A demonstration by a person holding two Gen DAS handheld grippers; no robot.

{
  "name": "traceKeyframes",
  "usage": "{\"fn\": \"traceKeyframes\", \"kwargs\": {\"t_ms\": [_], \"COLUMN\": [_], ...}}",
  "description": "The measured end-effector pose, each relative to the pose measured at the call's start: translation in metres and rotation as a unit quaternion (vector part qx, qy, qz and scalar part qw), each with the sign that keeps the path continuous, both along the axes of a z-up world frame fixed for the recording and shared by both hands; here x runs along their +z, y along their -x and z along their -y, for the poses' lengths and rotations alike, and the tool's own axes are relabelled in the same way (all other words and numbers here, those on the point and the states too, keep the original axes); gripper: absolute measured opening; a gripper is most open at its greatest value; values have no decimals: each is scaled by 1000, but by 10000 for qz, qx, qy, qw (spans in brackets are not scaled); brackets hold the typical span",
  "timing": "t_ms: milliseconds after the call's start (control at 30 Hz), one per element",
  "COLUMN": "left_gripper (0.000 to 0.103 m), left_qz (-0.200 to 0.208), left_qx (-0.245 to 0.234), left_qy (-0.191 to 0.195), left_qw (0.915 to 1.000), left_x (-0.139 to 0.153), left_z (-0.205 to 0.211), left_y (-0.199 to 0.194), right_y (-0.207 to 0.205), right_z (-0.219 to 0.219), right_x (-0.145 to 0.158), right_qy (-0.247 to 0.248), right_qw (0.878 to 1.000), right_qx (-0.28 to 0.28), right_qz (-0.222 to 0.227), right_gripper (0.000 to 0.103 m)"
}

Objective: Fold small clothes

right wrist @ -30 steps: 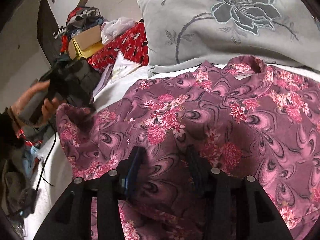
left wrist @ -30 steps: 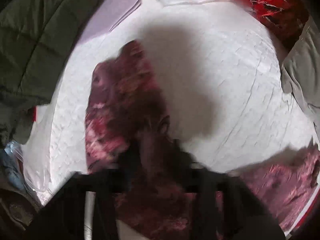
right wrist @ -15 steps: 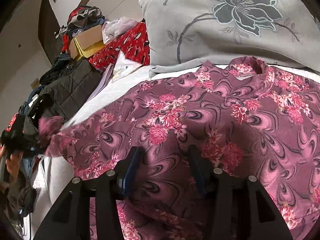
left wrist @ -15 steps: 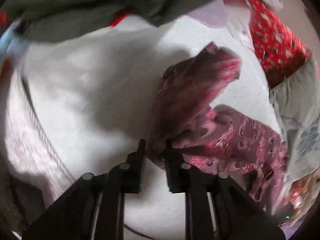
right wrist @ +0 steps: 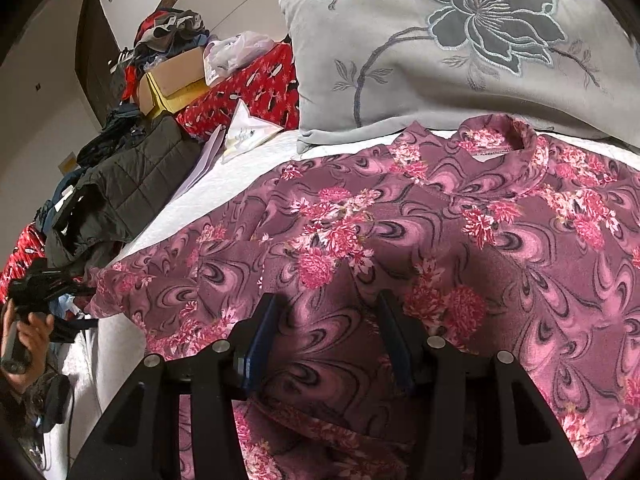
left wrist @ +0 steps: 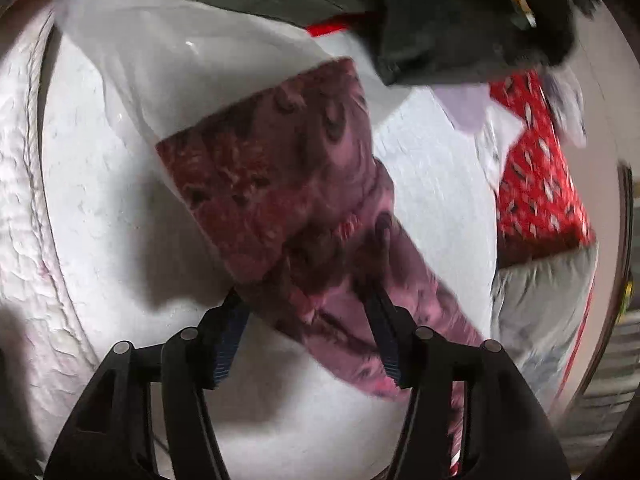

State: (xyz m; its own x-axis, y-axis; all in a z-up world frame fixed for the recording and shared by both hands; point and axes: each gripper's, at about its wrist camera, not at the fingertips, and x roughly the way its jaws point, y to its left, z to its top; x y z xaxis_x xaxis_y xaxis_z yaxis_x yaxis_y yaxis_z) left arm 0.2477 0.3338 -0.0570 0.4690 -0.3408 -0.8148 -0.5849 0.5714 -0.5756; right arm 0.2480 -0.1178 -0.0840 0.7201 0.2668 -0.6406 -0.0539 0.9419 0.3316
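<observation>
Floral top spread on the bed, both claws parted

Left wrist: left claw [left wrist: 306, 320], jaws just opened, straddles the top's sleeve [left wrist: 280, 184] unpinched. Right wrist: right claw [right wrist: 328, 334] spread over the floral top [right wrist: 440, 240] on the bed [right wrist: 240, 168], below the pillow [right wrist: 440, 52].

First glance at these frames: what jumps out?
The pink floral top spread across the white bed dominates, its collar toward the grey flower-embroidered pillow. In the left wrist view its sleeve lies stretched out, between the open jaws of the left hand-held gripper.
</observation>
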Motion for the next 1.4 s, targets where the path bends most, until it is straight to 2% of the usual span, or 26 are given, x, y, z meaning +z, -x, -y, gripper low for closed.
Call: {"fn": "traceKeyframes", "kwargs": {"t_ms": [33,67,100,133,200,333,367,467,533,700,833,933,1000,1067,1167,1233,1400], "left_gripper": [53,28,12,4,4,4,4,4,4,4,4,4,4,4,4,4,4], "left_qz": [67,163,277,333,419,699,757,978,1128,1500,1733,1854,1911,1938,1957,1964,1885], "left_qx": [74,55,-26,-173,-212,-437,-505,-807,-993,-1499,-1908,-2148,-2324,-2511,-2809,-3037,-3621], "left_qy": [-94,-155,-173,-174,-326,-578,-613,-789,-942,-1149,-1327,-1401,-1424,-1416,-1421,-1415,-1337], "left_qw": [9999,9997,9995,9991,9984,9949,9940,9888,9841,9705,9570,9486,9430,9378,9288,9215,9030], "left_x": [6,11,16,22,33,63,70,94,109,144,165,175,181,185,188,188,170], "left_z": [1,3,6,12,19,43,50,72,88,142,188,218,242,266,305,333,411], "left_y": [1,1,1,-1,2,6,6,6,8,3,3,4,5,6,9,12,19], "right_y": [0,0,-1,-1,-2,-7,-9,-7,0,21,46,62,71,85,84,83,84], "right_z": [0,0,0,0,-2,-19,-27,-35,-27,31,92,126,142,142,139,140,146], "right_x": [0,0,0,0,0,5,8,14,20,30,30,20,5,4,0,0,-2], "right_qy": [-3,-4,-4,-3,28,287,578,1016,1073,1325,1744,1858,1787,1734,1850,1839,1578], "right_qw": [10000,10000,10000,10000,10000,9980,9961,9916,9922,9896,9758,9668,9658,9717,9702,9705,9763], "right_qx": [1,4,9,15,68,534,605,657,500,-340,-1156,-1509,-1520,-1437,-1366,-1346,-1290], "right_qz": [-1,-1,-2,-3,-20,-153,-269,-448,-390,-448,-631,-896,-1103,-710,-764,-792,-728], "right_gripper": [54,54,54,55,58,89,91,90,90,90,91,92,93,96,103,103,103]}}
